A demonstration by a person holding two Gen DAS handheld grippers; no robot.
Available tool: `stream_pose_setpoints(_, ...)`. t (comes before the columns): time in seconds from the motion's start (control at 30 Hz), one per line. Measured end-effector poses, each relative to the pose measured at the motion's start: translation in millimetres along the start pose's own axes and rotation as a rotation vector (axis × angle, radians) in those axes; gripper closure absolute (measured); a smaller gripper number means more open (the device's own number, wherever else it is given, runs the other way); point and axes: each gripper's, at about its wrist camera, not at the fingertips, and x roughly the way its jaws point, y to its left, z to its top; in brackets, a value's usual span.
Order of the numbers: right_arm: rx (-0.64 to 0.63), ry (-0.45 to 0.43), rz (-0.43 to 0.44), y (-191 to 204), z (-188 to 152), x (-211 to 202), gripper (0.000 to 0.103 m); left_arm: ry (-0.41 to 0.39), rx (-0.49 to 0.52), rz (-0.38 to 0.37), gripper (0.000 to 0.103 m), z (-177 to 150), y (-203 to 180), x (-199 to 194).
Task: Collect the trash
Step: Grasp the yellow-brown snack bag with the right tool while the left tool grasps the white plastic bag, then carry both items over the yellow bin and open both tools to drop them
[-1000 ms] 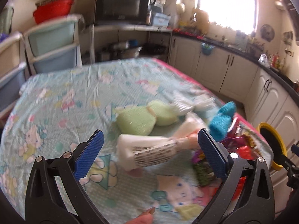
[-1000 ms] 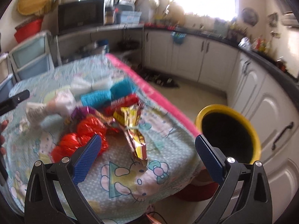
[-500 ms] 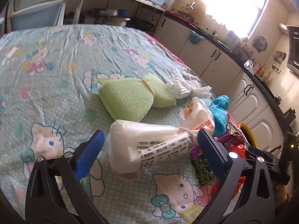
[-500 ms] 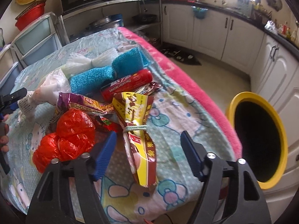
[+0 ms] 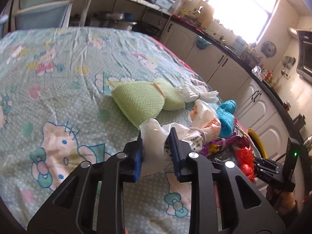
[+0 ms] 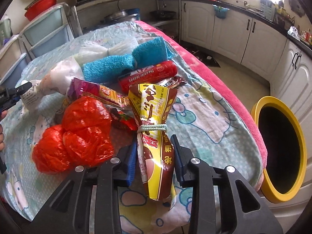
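Observation:
My left gripper (image 5: 155, 153) is shut on a white plastic bag (image 5: 175, 134) with printed labels, lying on the table's cartoon-print cloth (image 5: 58, 101). My right gripper (image 6: 155, 157) is shut on the lower half of a yellow and brown snack wrapper (image 6: 154, 120) tied with green string. Around it lie a red mesh bag (image 6: 78, 128), a purple wrapper (image 6: 97, 92), a red tube wrapper (image 6: 148, 75) and a blue knitted cloth (image 6: 124, 62). The white bag also shows in the right wrist view (image 6: 58, 78). A yellow-rimmed bin (image 6: 280, 148) stands beside the table's right edge.
A green mesh pouch (image 5: 144, 101) and a white fringed bundle (image 5: 197, 94) lie behind the white bag. A pink blanket edge (image 6: 214, 78) hangs off the table. Kitchen cabinets (image 6: 234, 31) line the far wall; plastic drawers (image 6: 44, 35) stand at the left.
Both grippers moved forward and down and closed: the left onto the white bag, the right onto the yellow snack wrapper. Both were wide open a second ago.

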Motion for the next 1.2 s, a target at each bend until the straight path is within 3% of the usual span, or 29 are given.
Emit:
stream_pose_setpoints(0.23, 0.027, -0.072, 0.017, -8.4, 0.0, -32.6, 0.073, -0.097, 0.069, 0.022, 0.092, 11.2, -20.8, -37.5)
stream_pose_setpoints(0.5, 0.054, -0.143, -0.013, -25.6, 8.4, -70.4, 0.073, -0.165, 0.157, -0.063, 0.092, 37.8, -77.3, -54.5)
stream_pose_setpoints(0.77, 0.120, -0.220, -0.076, -68.4, 13.5, -110.9, 0.073, -0.161, 0.263, -0.156, 0.092, 49.7, -151.1, -35.1)
stream_pose_setpoints(1.2, 0.232, -0.287, -0.218, -138.2, 9.6, -150.9, 0.072, -0.082, 0.371, -0.266, 0.092, 47.5, -247.9, 16.0)
